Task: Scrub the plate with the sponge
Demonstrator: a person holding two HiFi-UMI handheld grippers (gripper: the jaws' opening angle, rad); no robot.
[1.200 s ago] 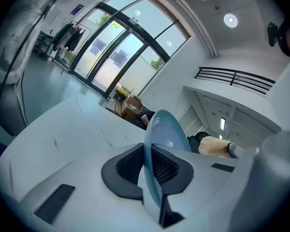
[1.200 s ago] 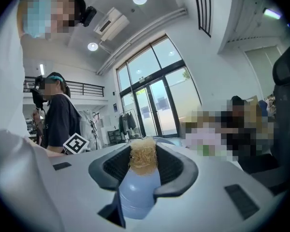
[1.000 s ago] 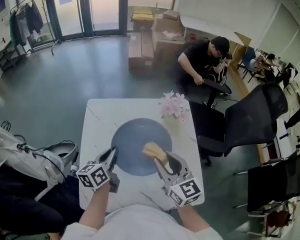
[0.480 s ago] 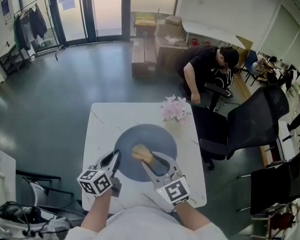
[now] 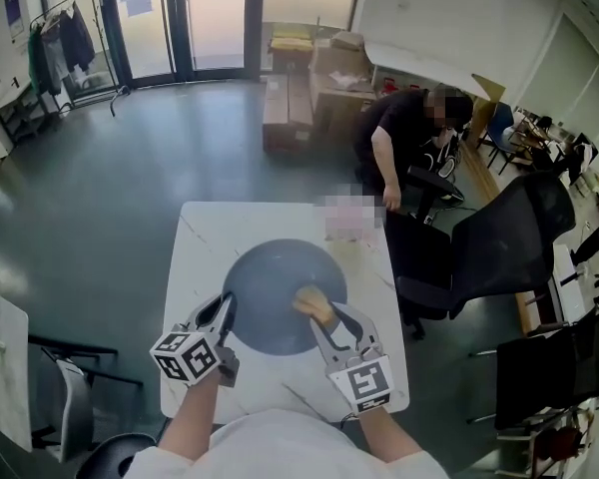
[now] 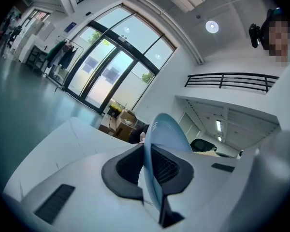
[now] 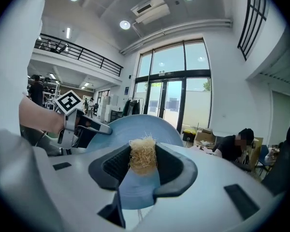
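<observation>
Plate (image 5: 270,282) is pinched steady by the left tool (image 5: 224,315) so the right tool (image 5: 326,319), clamping the sponge (image 5: 310,302), can scrub.

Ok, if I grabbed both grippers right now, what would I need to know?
Left gripper: shut on the near-left rim of the plate.
Right gripper: shut on the sponge, which touches the plate's near-right part.
The plate is over the white table.
Done: both things gripped, sponge on plate.
Left: scrub across the plate. No dirt or foam shows, so progress is unclear.
</observation>
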